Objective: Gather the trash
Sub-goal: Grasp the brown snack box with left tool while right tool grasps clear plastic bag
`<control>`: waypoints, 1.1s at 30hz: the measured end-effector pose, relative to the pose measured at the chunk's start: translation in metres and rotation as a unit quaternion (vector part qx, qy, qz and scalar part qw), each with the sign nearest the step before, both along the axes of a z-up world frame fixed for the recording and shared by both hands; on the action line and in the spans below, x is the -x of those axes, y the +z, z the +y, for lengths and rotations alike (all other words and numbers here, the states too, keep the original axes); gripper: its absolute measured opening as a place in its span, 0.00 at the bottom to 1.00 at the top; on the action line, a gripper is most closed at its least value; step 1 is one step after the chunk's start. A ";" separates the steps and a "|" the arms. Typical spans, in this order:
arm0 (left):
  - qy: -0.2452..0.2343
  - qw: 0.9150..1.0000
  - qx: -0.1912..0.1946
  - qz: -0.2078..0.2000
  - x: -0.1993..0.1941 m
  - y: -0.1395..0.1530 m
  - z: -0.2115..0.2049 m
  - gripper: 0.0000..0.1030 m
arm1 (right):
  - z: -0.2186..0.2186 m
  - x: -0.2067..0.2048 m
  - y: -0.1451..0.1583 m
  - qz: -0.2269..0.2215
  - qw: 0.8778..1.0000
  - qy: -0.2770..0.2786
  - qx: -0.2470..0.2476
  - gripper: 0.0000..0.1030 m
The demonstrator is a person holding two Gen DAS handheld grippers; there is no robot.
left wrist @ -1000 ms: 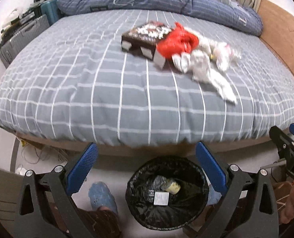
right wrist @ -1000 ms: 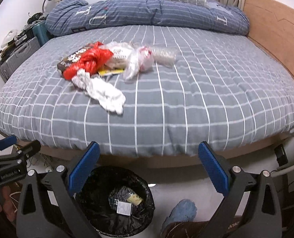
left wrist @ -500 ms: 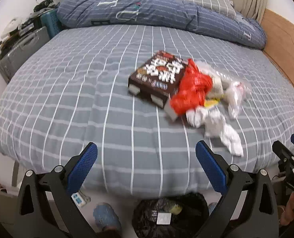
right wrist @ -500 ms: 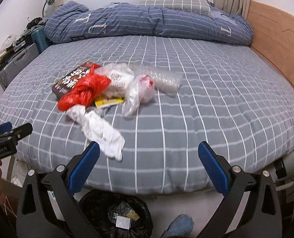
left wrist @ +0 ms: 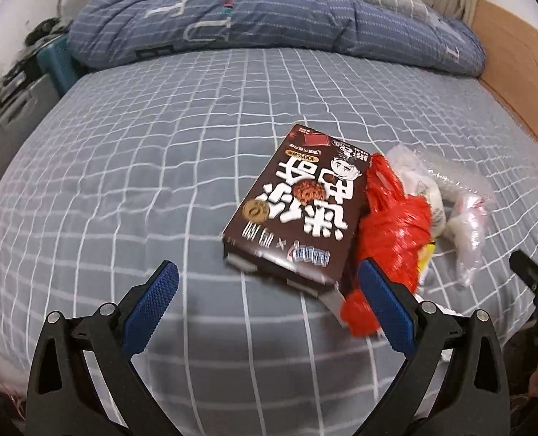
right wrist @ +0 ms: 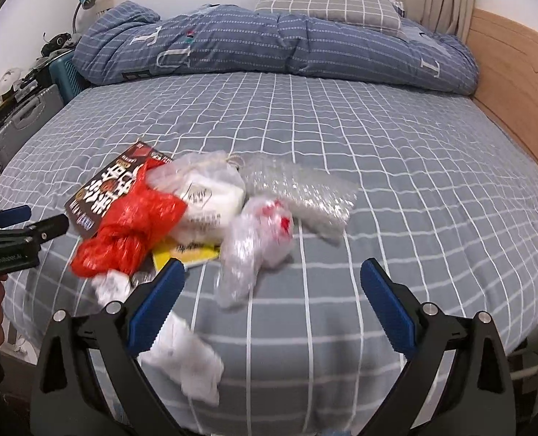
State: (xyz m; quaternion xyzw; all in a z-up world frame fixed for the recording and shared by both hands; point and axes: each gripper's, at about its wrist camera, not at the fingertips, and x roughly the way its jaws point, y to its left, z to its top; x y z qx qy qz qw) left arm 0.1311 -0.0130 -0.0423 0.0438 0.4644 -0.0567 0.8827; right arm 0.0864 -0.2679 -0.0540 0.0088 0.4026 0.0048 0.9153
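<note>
A pile of trash lies on the grey checked bed (left wrist: 123,189). A brown snack box (left wrist: 298,210) lies flat, and it also shows in the right wrist view (right wrist: 116,185). A red plastic bag (left wrist: 392,232) (right wrist: 134,229) lies against it. Clear plastic bags (right wrist: 258,247), bubble wrap (right wrist: 301,189) and crumpled white tissue (right wrist: 185,356) lie around. My left gripper (left wrist: 265,309) is open and empty, just short of the box. My right gripper (right wrist: 272,309) is open and empty, over the clear bag and tissue.
A folded blue quilt (right wrist: 269,47) and a checked pillow (right wrist: 327,3) lie at the head of the bed. A wooden board (right wrist: 516,72) runs along the right. Suitcases and clutter (right wrist: 25,116) stand at the left.
Both grippers have risen from floor level and moved forward over the bed toward the trash. The black bin below the bed edge has dropped out of view.
</note>
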 end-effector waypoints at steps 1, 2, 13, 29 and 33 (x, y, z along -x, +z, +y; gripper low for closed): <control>-0.008 1.000 -0.001 0.001 -0.004 -0.002 -0.001 0.94 | 0.000 -0.007 -0.002 0.002 1.000 0.001 0.000 0.91; -0.019 1.000 -0.005 0.003 -0.010 -0.005 -0.004 0.94 | 0.000 -0.010 -0.003 0.003 1.000 0.001 0.000 0.91; -0.095 0.994 -0.029 0.036 -0.042 -0.035 -0.019 0.94 | 0.000 -0.046 -0.030 0.018 1.000 0.004 -0.015 0.86; -0.096 0.993 -0.004 0.064 -0.059 -0.058 -0.019 0.92 | -0.003 -0.059 -0.050 0.036 0.999 0.018 -0.030 0.60; -0.084 0.995 -0.001 0.056 -0.054 -0.057 -0.018 0.91 | -0.005 -0.060 -0.050 0.038 0.999 0.019 -0.034 0.57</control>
